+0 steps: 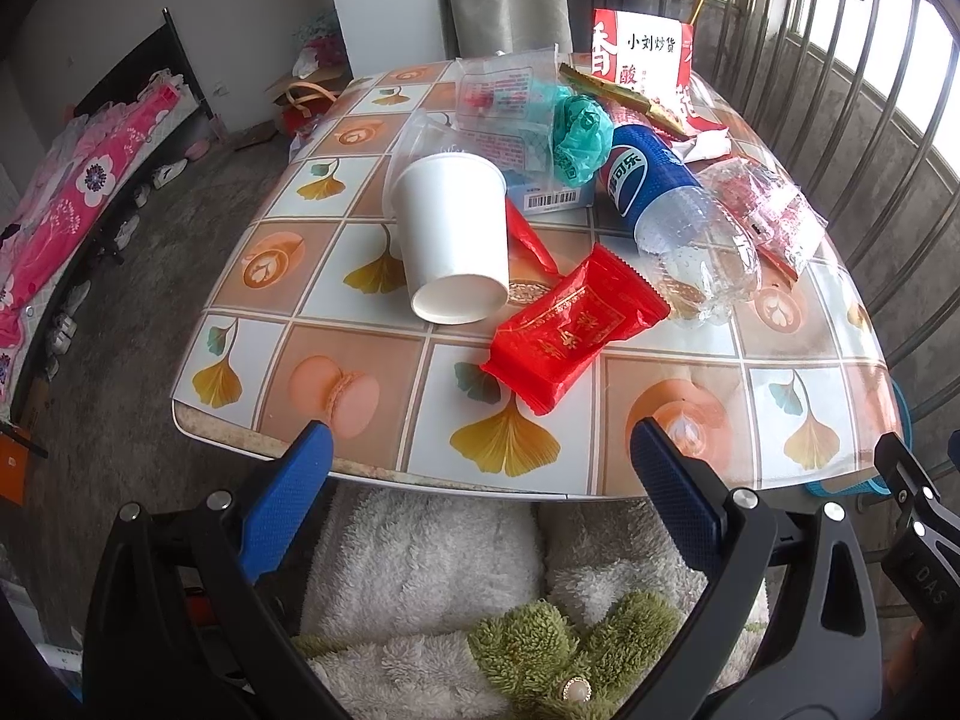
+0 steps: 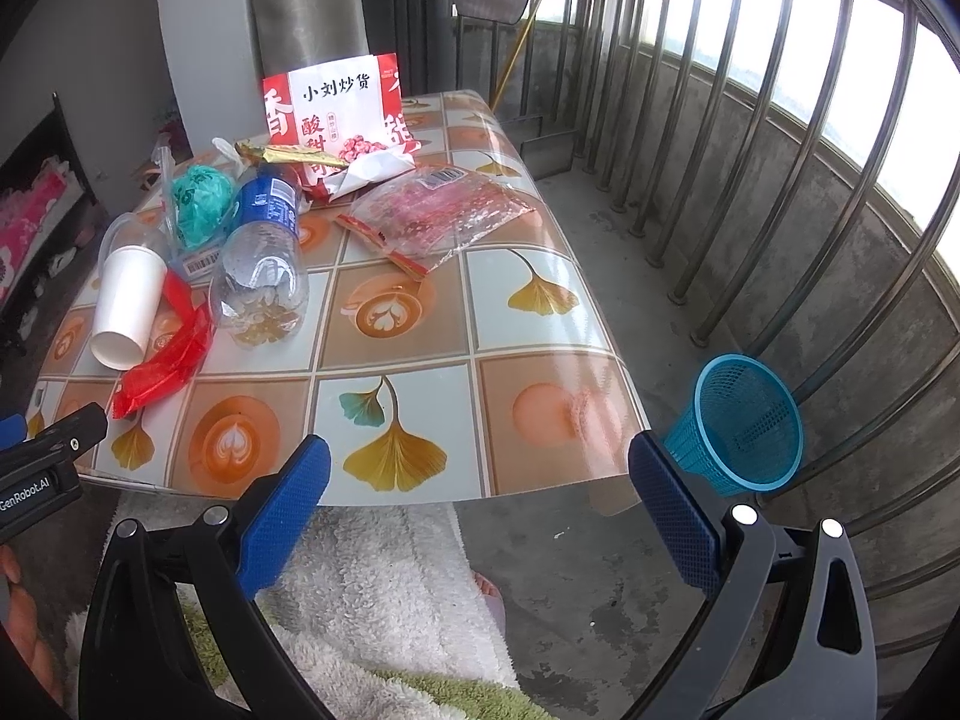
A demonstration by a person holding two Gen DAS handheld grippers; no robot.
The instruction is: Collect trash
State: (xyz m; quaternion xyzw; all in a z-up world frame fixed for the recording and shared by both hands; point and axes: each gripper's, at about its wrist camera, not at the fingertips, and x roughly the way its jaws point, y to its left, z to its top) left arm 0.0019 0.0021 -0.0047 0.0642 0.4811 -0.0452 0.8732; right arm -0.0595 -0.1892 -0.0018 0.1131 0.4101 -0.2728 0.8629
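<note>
Currently both units sit at the near edge of the table [image 1: 384, 276], nothing grasped. Left hand-held gripper [image 1: 480, 450]: jaws spread wide, empty, hovering over the table edge just short of the red snack wrapper [image 1: 570, 333]. Right hand-held gripper [image 2: 480, 468]: also wide open, empty, over the near edge on the bare side of the table.

Trash is piled on the table's far and left part:
- white paper cup [image 1: 453, 237] on its side, mouth toward the camera, touching the red snack wrapper
- clear plastic cup [image 2: 129, 234] behind the paper cup
- Pepsi bottle [image 1: 672, 207] lying down, empty, blue label, just right of the cup
- crumpled green bag [image 1: 579, 135] on a small box with a barcode [image 1: 552, 195]
- clear crinkled bag with red print [image 2: 447, 213] right of the bottle
- gold wrapper [image 2: 288, 153] and a large red-and-white snack bag [image 2: 339, 111] at the far edge, bag standing upright

Blue mesh bin [image 2: 744, 423] is on the floor, right of the table, beside the railing [image 2: 780, 138], tilted in this view. Looks empty as far as visible.

A fuzzy white-and-green garment [image 1: 432, 576] shows below both units.
</note>
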